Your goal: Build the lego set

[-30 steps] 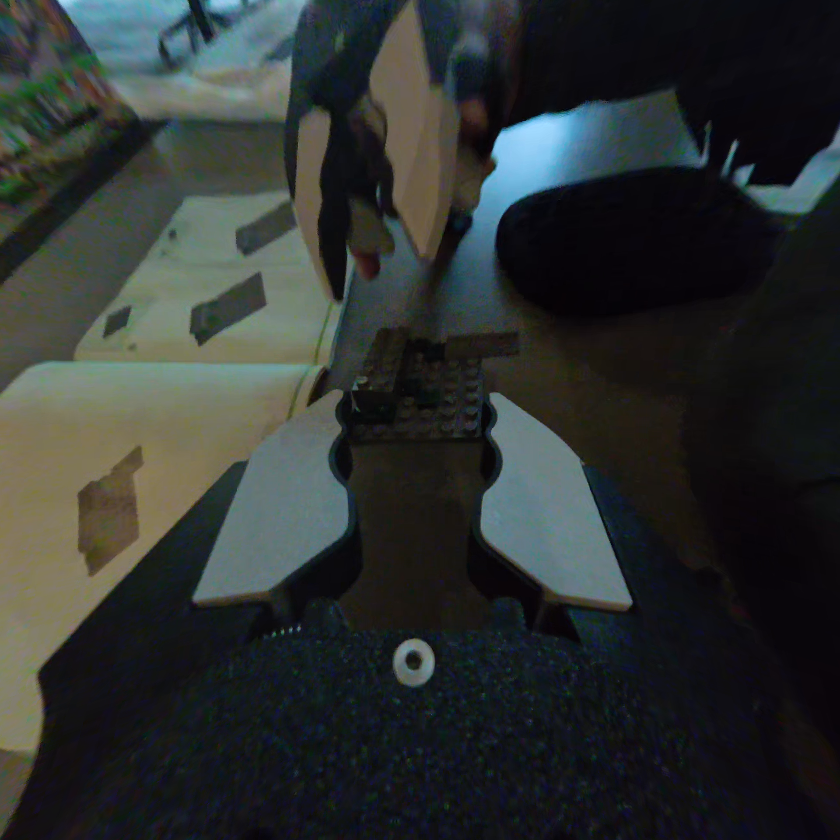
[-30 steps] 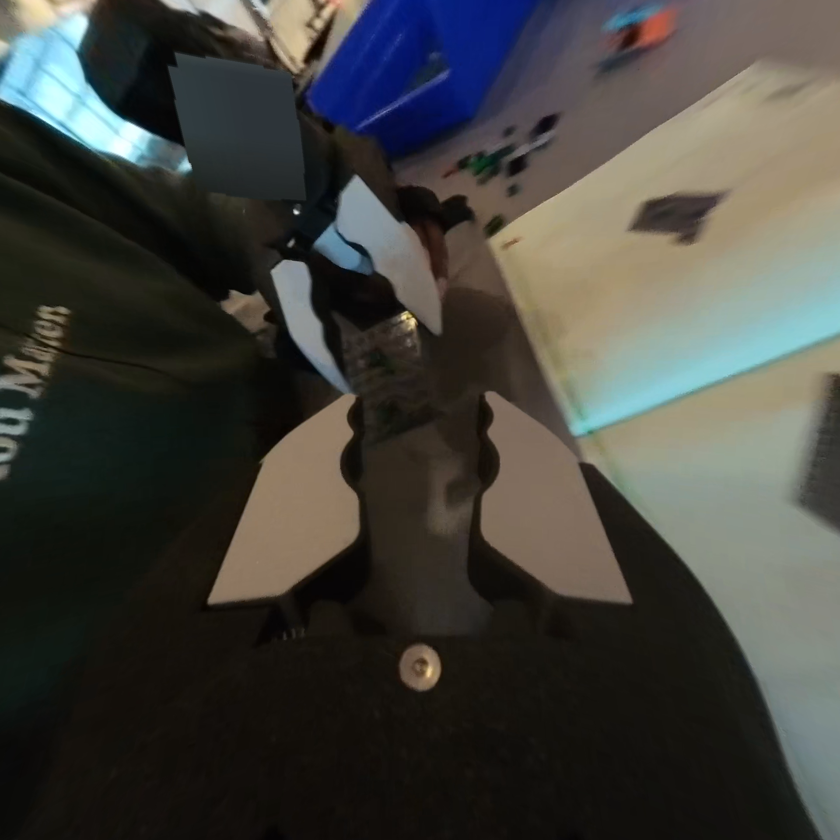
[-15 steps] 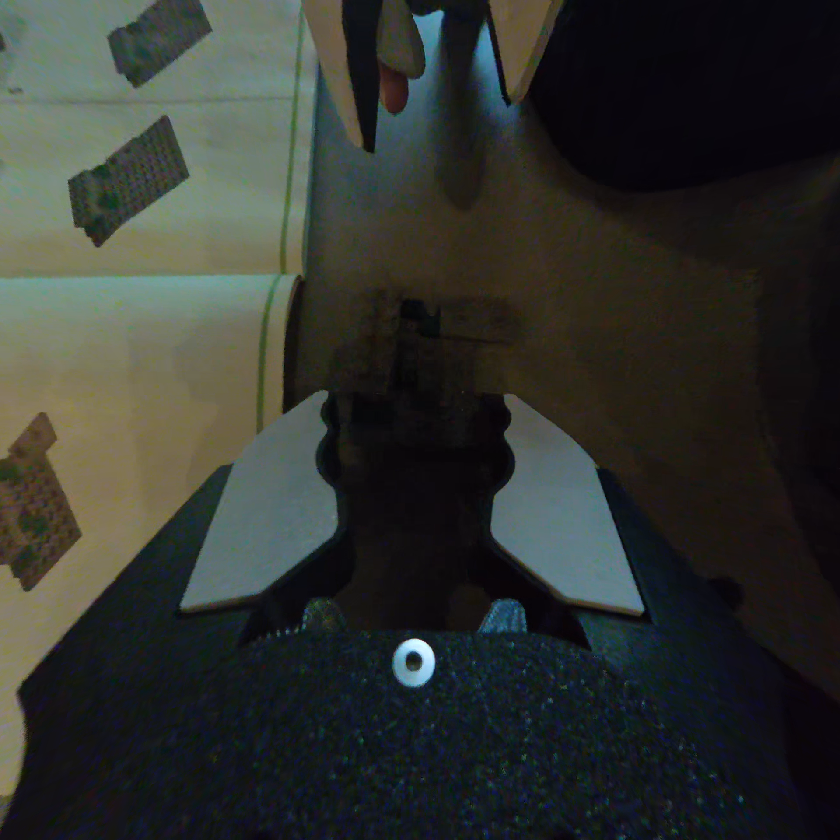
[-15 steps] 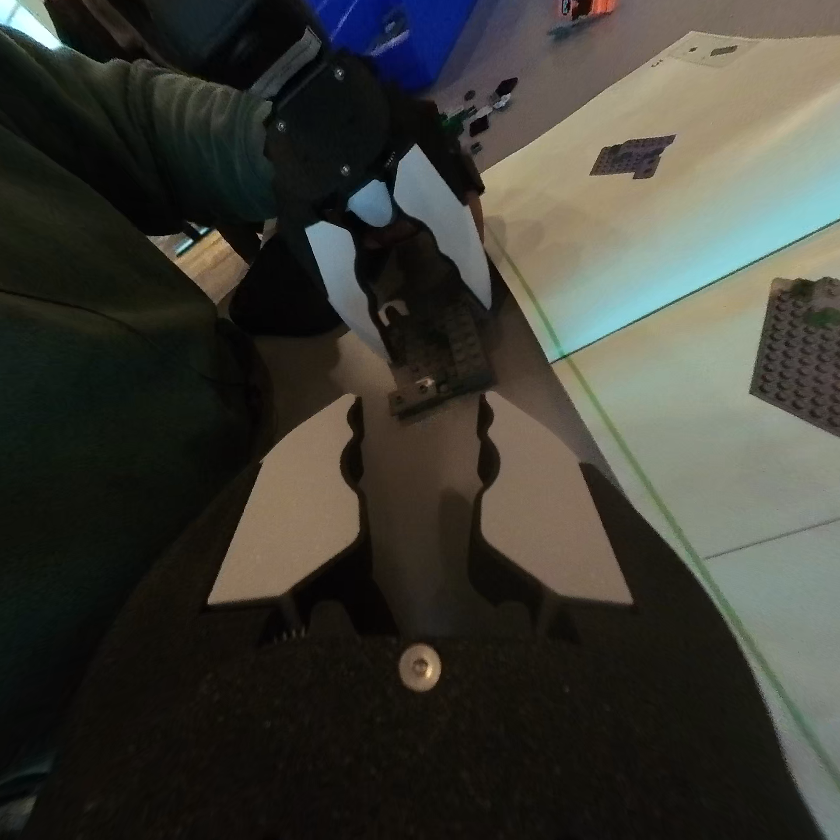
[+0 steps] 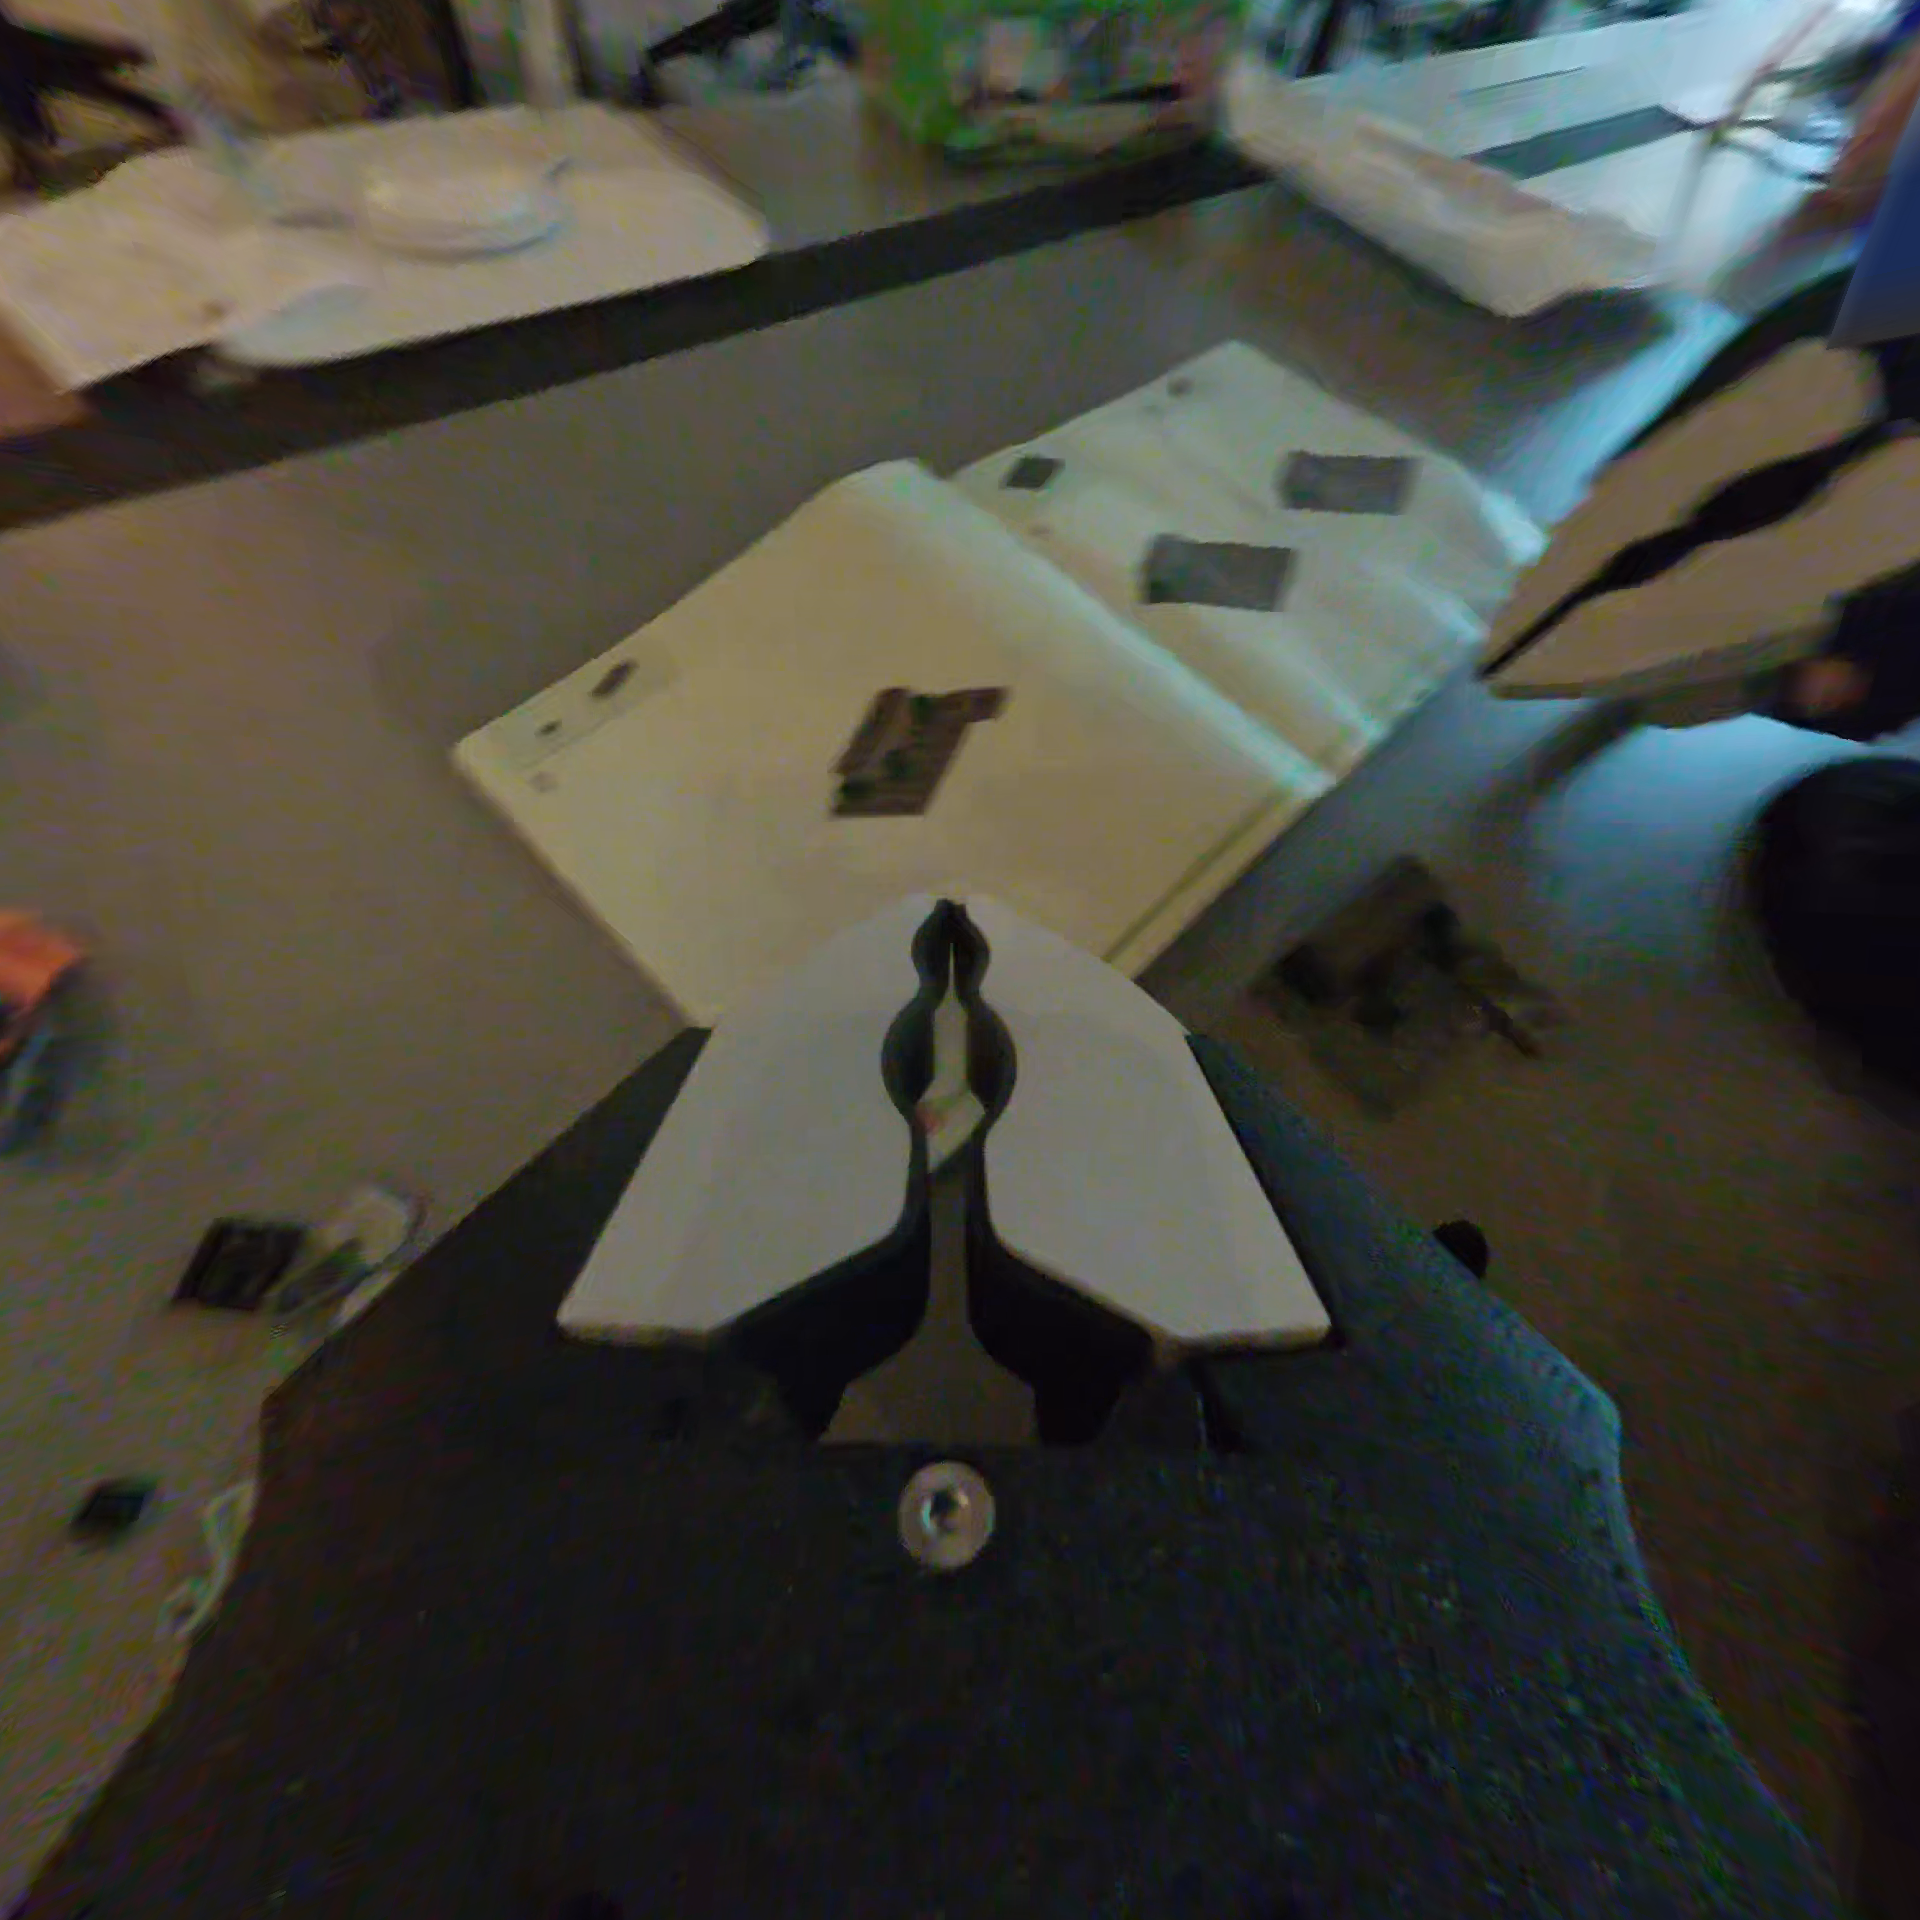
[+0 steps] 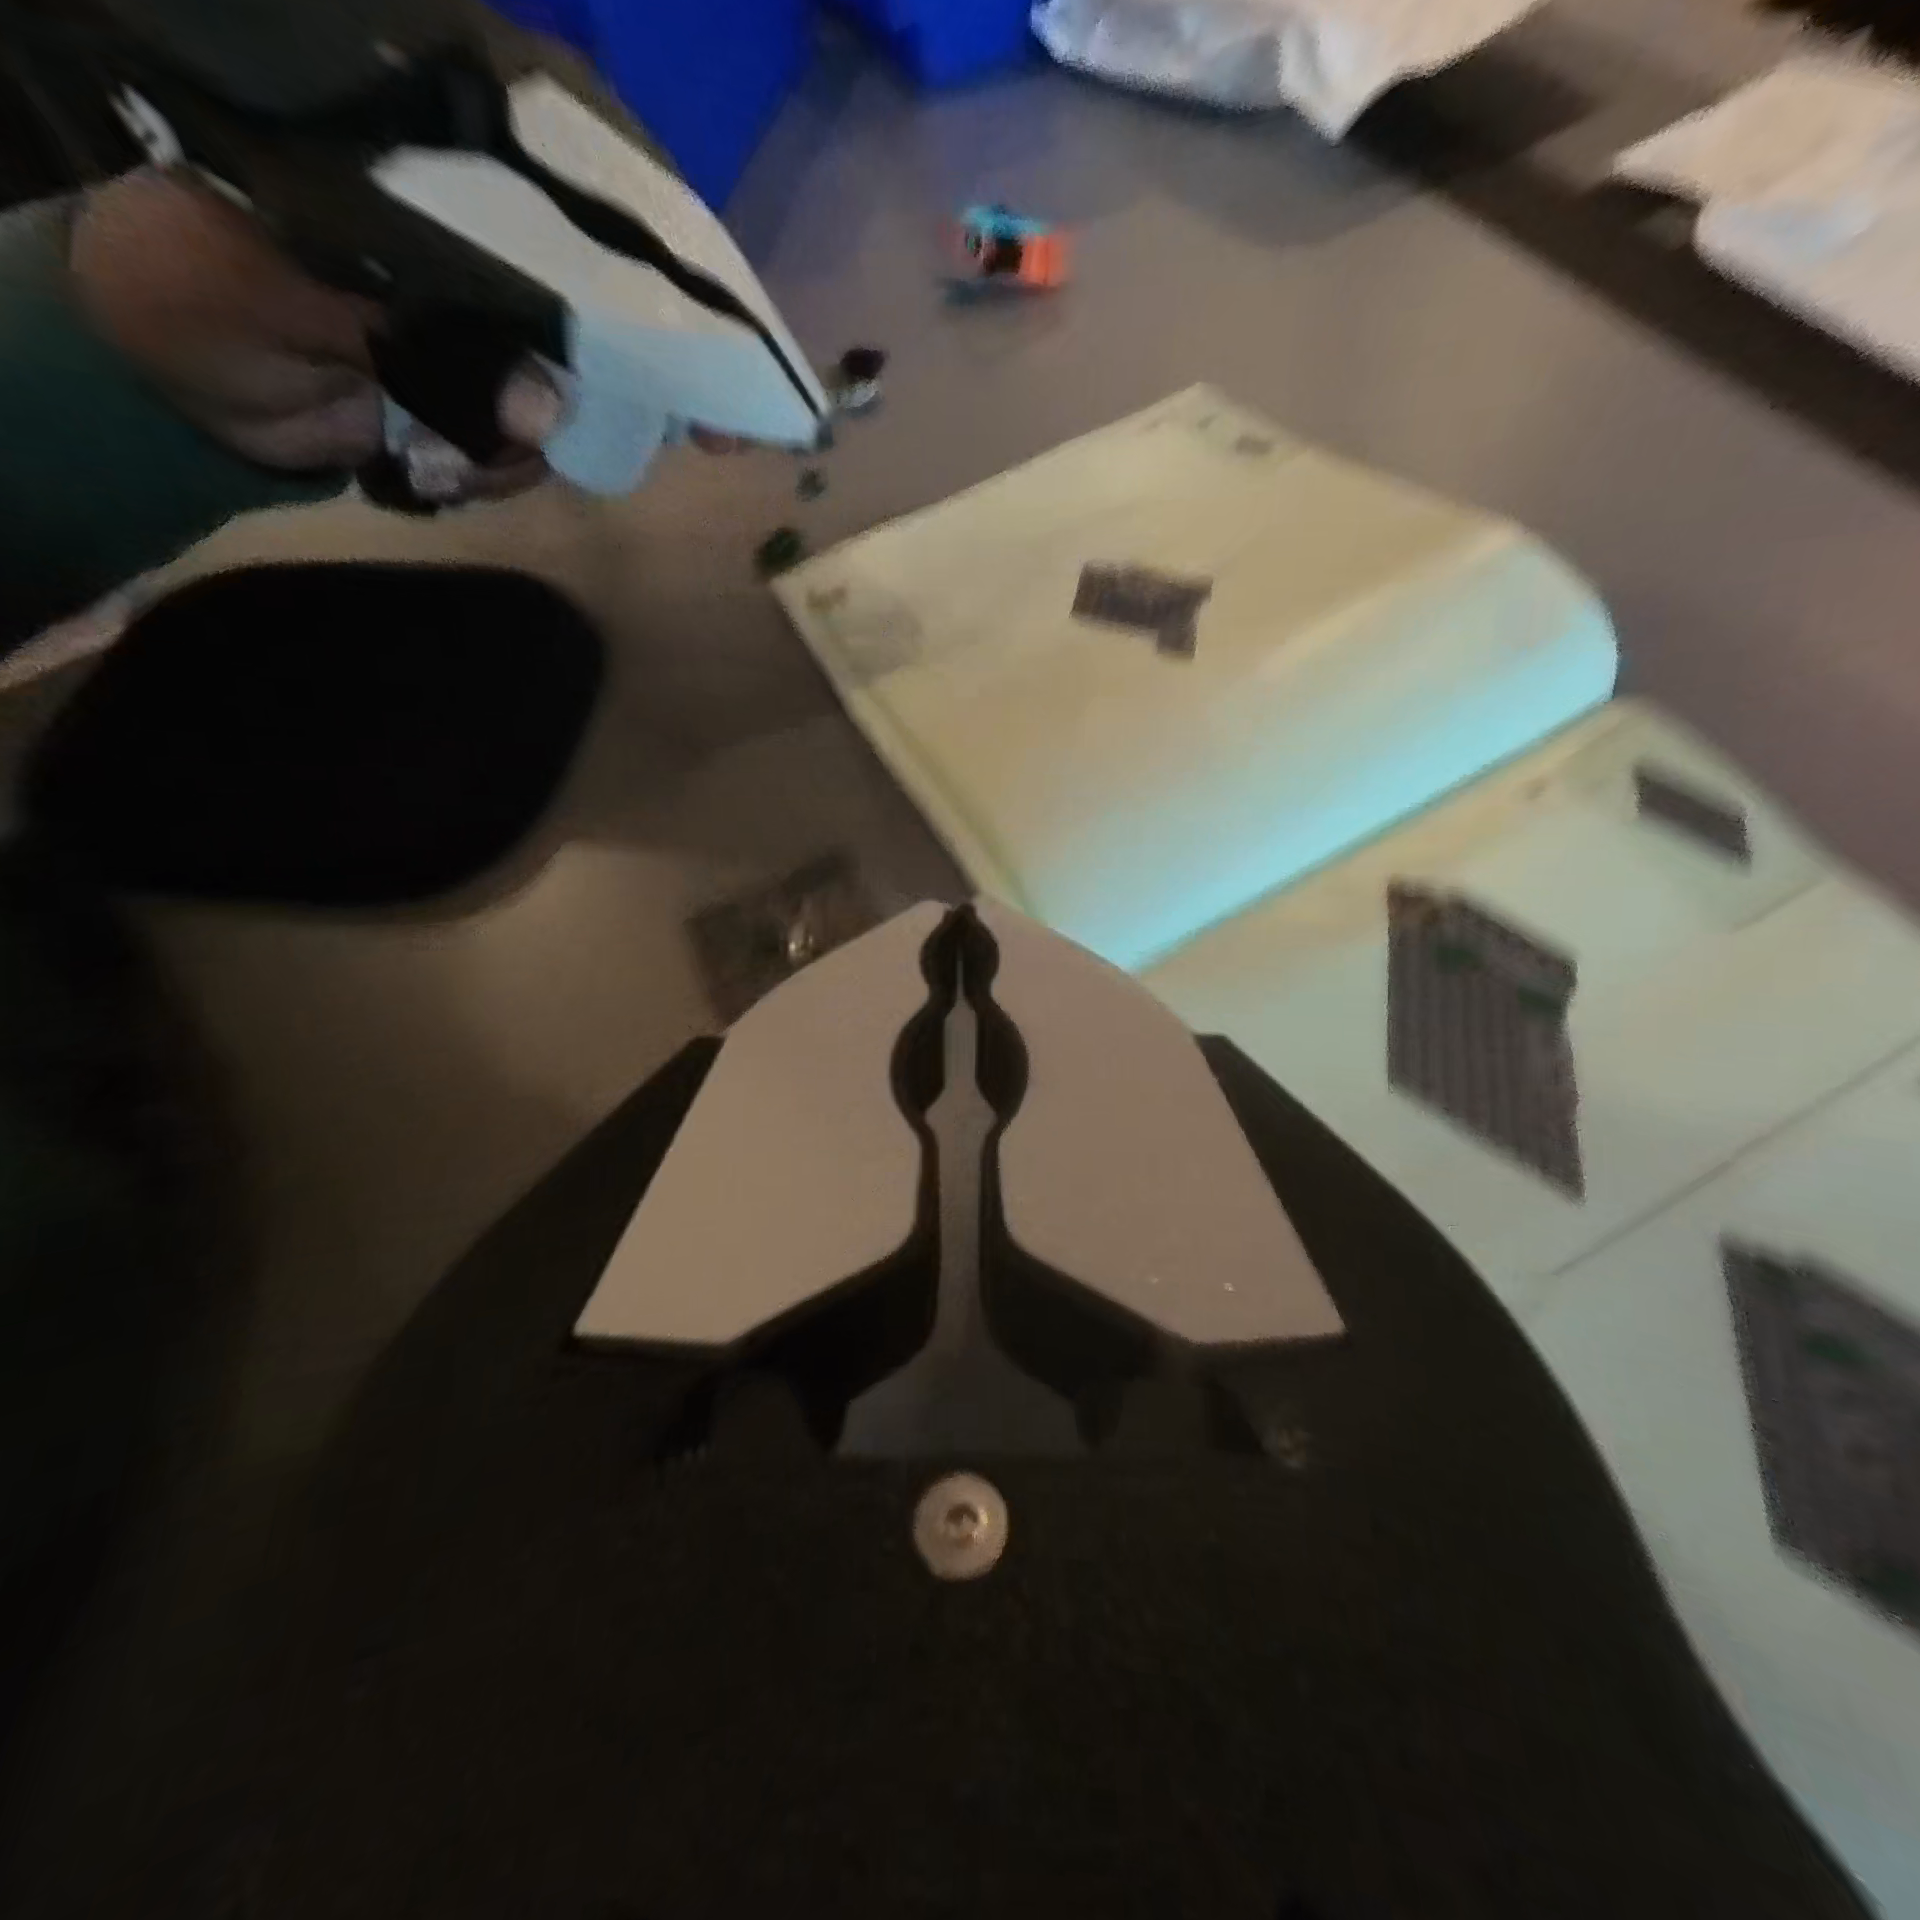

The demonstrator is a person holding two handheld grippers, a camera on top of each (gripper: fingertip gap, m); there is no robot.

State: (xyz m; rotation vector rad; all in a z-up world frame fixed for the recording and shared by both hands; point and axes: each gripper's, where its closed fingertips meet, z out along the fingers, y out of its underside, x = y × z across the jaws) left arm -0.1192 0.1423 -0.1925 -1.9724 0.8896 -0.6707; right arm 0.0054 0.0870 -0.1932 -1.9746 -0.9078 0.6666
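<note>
The small dark grey lego build (image 5: 1392,987) lies on the grey table beside the open instruction booklet (image 5: 935,707). My left gripper (image 5: 951,916) is shut with nothing visible between its jaws and hovers over the booklet's near corner, left of the build. My right gripper (image 6: 961,914) is shut and empty, with the build (image 6: 779,925) just left of its tips. Each gripper shows in the other's view: the right one (image 5: 1714,540) at the far right, the left one (image 6: 821,426) at the upper left, held by a hand near small loose pieces. Both views are blurred.
The booklet (image 6: 1195,727) covers the table's middle and right. A black rounded object (image 6: 312,727) lies close to the build. Loose dark pieces (image 5: 239,1262) and an orange-and-blue piece (image 6: 1013,255) are scattered about. A blue bin (image 6: 748,62) stands at the back. Spacing between my two grippers at the tips: around 15 cm.
Both grippers were open around the build; both have now shut and drawn back and up. The build lies free on the table.
</note>
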